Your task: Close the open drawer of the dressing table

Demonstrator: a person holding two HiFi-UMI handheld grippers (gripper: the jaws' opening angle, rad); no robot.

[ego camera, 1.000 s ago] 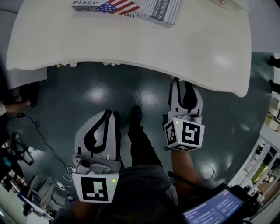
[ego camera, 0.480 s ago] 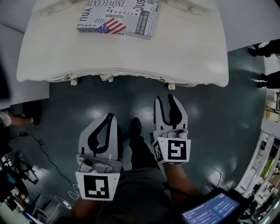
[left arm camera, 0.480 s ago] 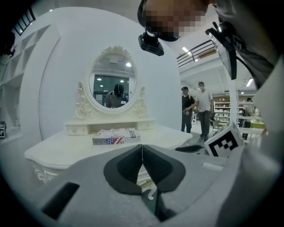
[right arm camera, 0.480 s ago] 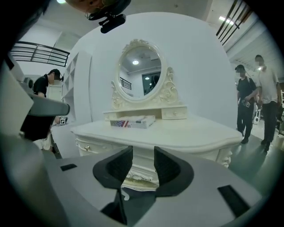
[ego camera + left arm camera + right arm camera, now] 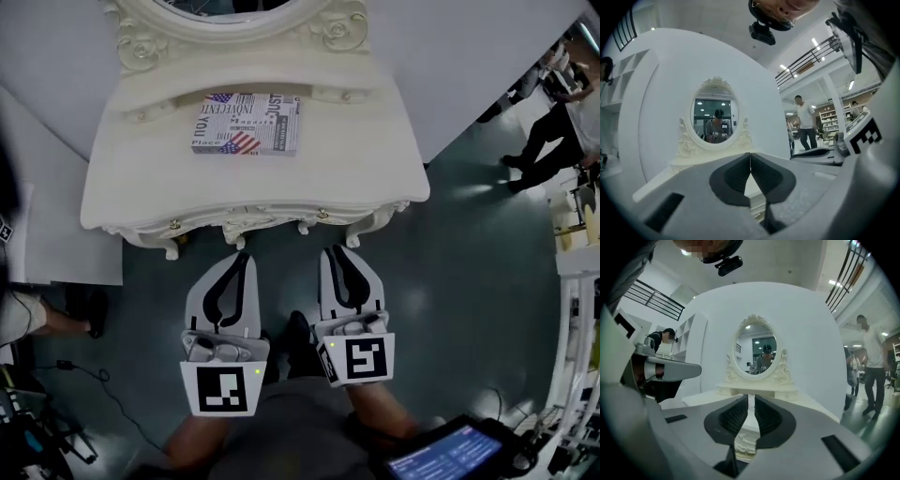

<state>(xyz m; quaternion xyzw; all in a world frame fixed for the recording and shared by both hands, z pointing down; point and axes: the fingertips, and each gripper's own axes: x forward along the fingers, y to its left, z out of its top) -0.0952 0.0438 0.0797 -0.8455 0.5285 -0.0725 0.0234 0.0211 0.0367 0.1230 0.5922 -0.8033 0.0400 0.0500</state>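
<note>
The cream dressing table stands ahead with its oval mirror at the back. Its carved front carries small brass knobs. From here I cannot tell whether a drawer stands out. My left gripper hangs just short of the front, shut with nothing in it; its pads meet in the left gripper view. My right gripper is beside it, jaws closing to a narrow gap with nothing between them. Both point level at the mirror.
A printed book lies on the tabletop. White wall panels stand behind the table. People stand at the far right. A tablet screen is at the bottom right, a cable on the floor at left.
Both grippers have risen and come up level with the table front. The right gripper's jaws have gone from wide apart to almost together. The whole table and mirror are in view now.
</note>
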